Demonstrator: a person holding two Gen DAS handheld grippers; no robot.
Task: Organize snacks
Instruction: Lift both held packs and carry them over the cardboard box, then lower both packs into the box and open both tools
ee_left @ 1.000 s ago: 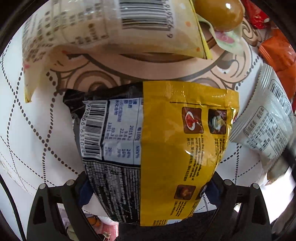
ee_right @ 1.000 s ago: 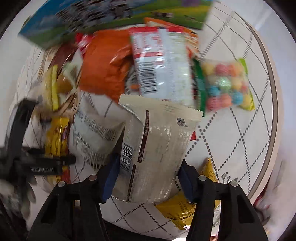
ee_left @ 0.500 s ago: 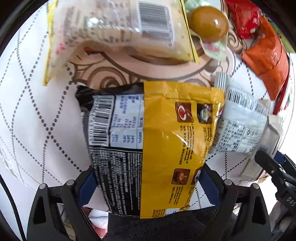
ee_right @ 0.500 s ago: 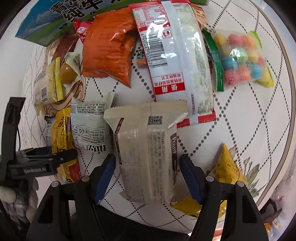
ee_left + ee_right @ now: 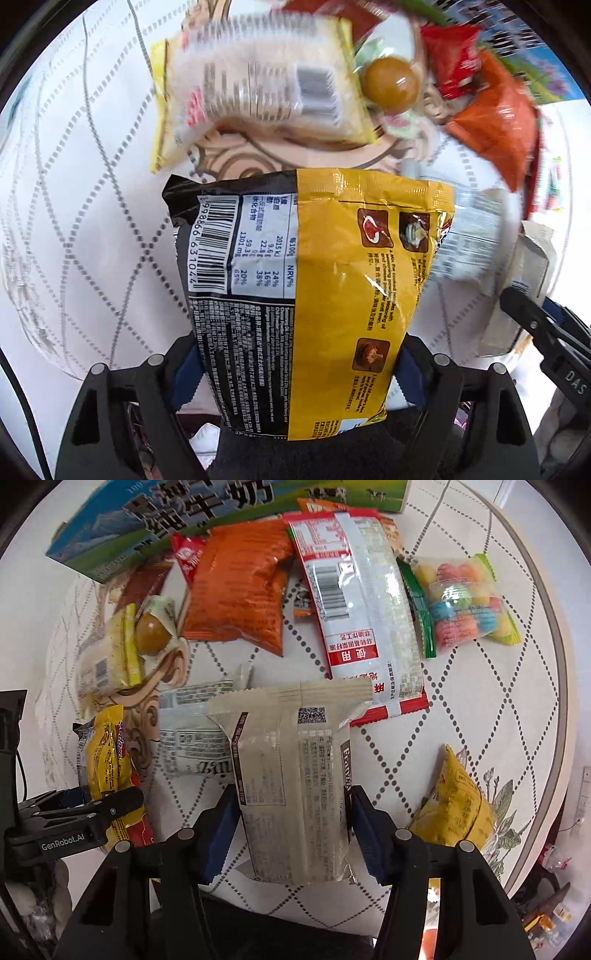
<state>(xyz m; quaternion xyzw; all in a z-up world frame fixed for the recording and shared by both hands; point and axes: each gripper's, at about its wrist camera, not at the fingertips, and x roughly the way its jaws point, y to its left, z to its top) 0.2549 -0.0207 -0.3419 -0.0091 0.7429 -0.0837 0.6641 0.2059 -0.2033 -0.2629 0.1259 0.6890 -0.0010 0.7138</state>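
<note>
A yellow-and-black noodle packet (image 5: pixel 332 280) hangs between the blue pads of my left gripper (image 5: pixel 297 374), lifted off the round table. Its jaws are closing, and the pads press the packet's sides. In the right wrist view, my right gripper (image 5: pixel 295 827) points down over the table, and its closing jaws pinch a beige biscuit packet (image 5: pixel 295 775). The left gripper (image 5: pixel 110 805) with its yellow packet (image 5: pixel 107 753) shows at the left of that view. The right gripper's finger (image 5: pixel 535 325) appears at the right edge of the left wrist view.
On the patterned round table (image 5: pixel 498 709) lie an orange bag (image 5: pixel 240 587), a long red-and-white packet (image 5: pixel 362 609), a bag of coloured candies (image 5: pixel 465 598), a small yellow bag (image 5: pixel 454 801), a wrapped egg (image 5: pixel 151 631), a cake packet (image 5: pixel 107 657) and a white packet (image 5: pixel 192 731). A milk carton box (image 5: pixel 207 513) stands at the back.
My left gripper has risen with the noodle packet, and its jaws have narrowed on it. The right jaws widened around the beige packet, then closed on it again.
</note>
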